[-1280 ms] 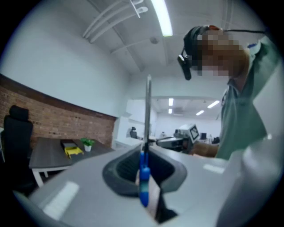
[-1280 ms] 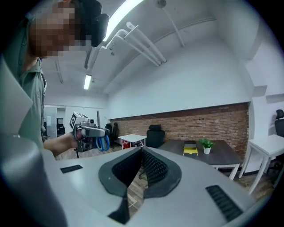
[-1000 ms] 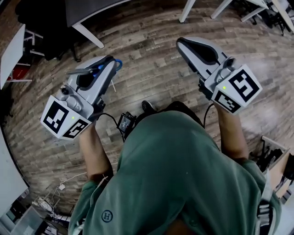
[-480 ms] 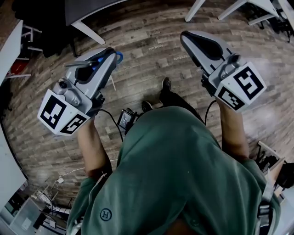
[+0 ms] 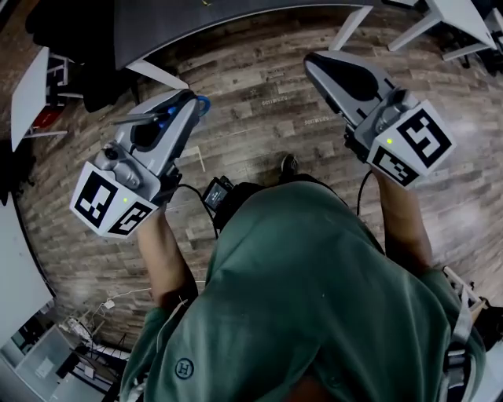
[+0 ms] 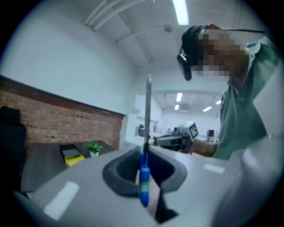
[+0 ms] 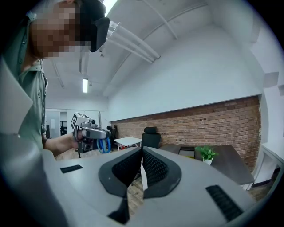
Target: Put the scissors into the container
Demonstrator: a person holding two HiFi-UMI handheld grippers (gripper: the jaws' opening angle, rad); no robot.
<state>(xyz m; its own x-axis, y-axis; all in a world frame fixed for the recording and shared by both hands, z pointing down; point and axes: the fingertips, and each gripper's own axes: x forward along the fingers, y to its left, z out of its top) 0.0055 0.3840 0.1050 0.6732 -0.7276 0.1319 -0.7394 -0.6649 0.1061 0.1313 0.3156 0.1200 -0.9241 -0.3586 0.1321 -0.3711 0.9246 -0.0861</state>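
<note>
The scissors (image 5: 169,114) have blue handles (image 5: 203,104) and grey blades, and my left gripper (image 5: 189,106) is shut on them, held over the wooden floor. In the left gripper view the blade (image 6: 148,111) stands straight up out of the jaws and a blue handle (image 6: 144,186) hangs between the pads. My right gripper (image 5: 310,64) is at the upper right with its jaws shut on nothing; its pads (image 7: 153,166) meet. The right gripper view also shows the left gripper (image 7: 91,133) with the blue handles (image 7: 105,144). I cannot make out a container for certain.
A dark table (image 5: 196,16) lies ahead at the top, with a small plant (image 6: 93,147) and a black-and-yellow box (image 6: 71,153) on it. White table legs (image 5: 350,27) stand at the upper right. An office chair (image 7: 151,135) is by a brick wall. Cables (image 5: 102,306) lie on the floor.
The person has stepped forward; the dark table's edge has come further into the head view. Both grippers keep their poses, the scissors still in the left one.
</note>
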